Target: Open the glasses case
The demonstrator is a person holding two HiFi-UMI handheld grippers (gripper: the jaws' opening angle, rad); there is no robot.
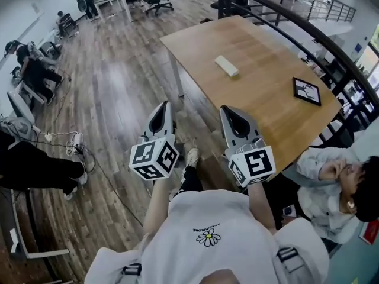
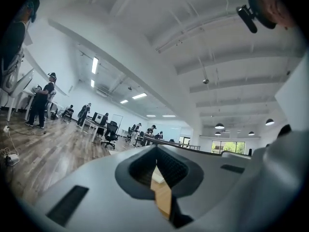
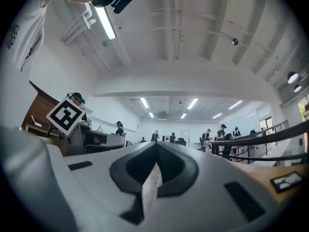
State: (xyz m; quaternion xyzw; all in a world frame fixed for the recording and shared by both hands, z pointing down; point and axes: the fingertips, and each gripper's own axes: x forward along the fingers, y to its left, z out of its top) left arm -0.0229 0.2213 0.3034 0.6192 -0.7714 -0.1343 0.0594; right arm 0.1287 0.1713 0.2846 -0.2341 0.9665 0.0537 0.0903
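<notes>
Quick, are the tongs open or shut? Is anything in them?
Left tongs: shut, holding nothing.
Right tongs: shut, holding nothing.

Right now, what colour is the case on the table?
The case is pale cream; head view shows it best.

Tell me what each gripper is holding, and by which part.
Nothing. The left gripper and the right gripper are both shut and empty; the glasses case lies untouched on the table.
</notes>
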